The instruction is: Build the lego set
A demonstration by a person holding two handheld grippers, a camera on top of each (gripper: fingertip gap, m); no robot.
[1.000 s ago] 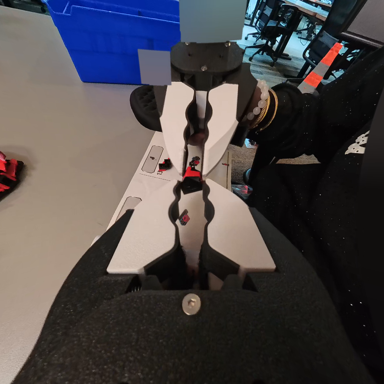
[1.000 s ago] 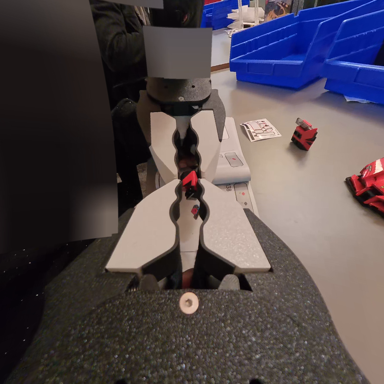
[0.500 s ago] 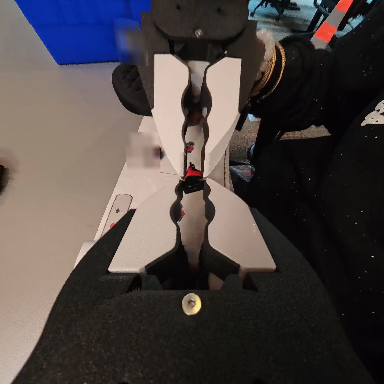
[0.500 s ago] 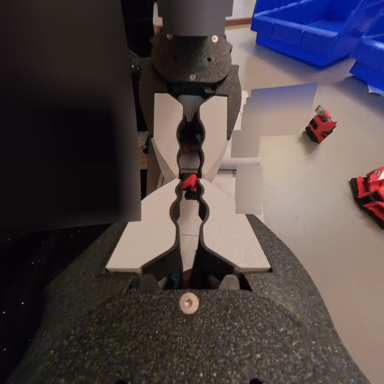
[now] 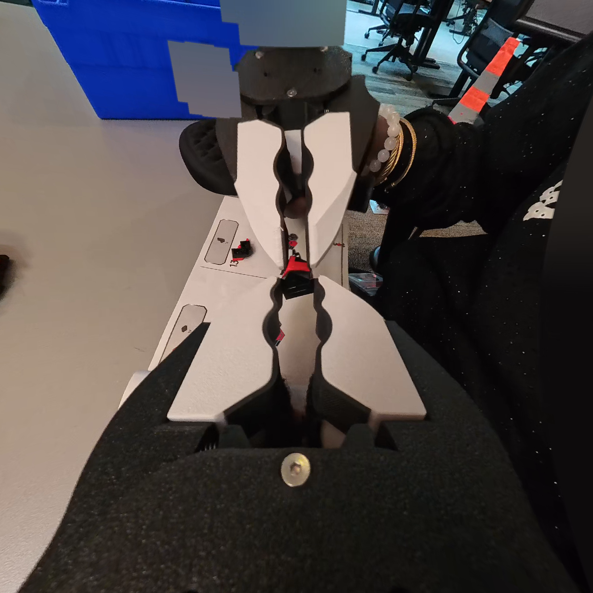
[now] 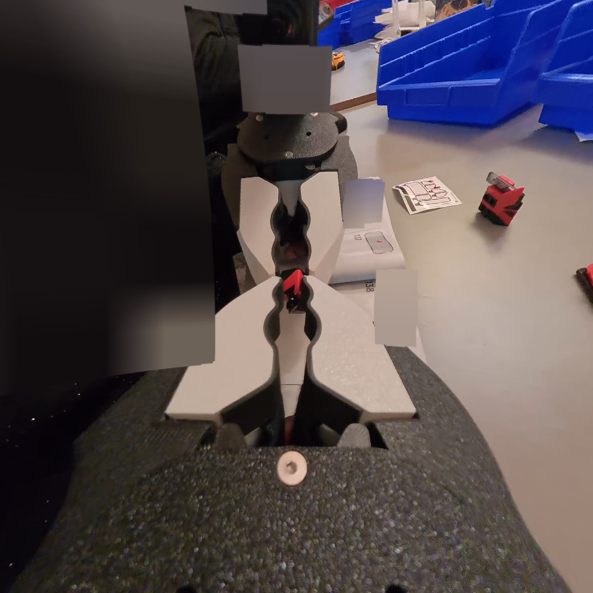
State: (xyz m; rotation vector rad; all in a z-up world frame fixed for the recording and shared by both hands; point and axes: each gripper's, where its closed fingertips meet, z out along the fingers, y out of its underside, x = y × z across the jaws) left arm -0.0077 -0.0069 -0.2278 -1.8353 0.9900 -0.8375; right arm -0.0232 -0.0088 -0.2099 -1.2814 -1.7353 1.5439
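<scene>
My left gripper and right gripper meet tip to tip above the instruction booklet at the table's edge. The left is shut on the black part of a small lego piece. The right is shut on its red part. In the left wrist view the right gripper comes in from the top, pinching the red part. In the right wrist view the left gripper comes in from the top. How the two parts join is hidden between the fingertips.
Blue bins stand at the back. A sticker sheet, a small red-and-black sub-assembly and part of a red car model lie on the grey table. A person's dark sleeve and braceleted wrist hold the right gripper. The grippers are tip to tip, or close to it. The red car model is about equally far from each gripper, around 20 cm.
Both grippers stay shut tip to tip on the piece. Half a second ago they were pressed closer and tilted; now they have eased back to about where they were a second ago.
</scene>
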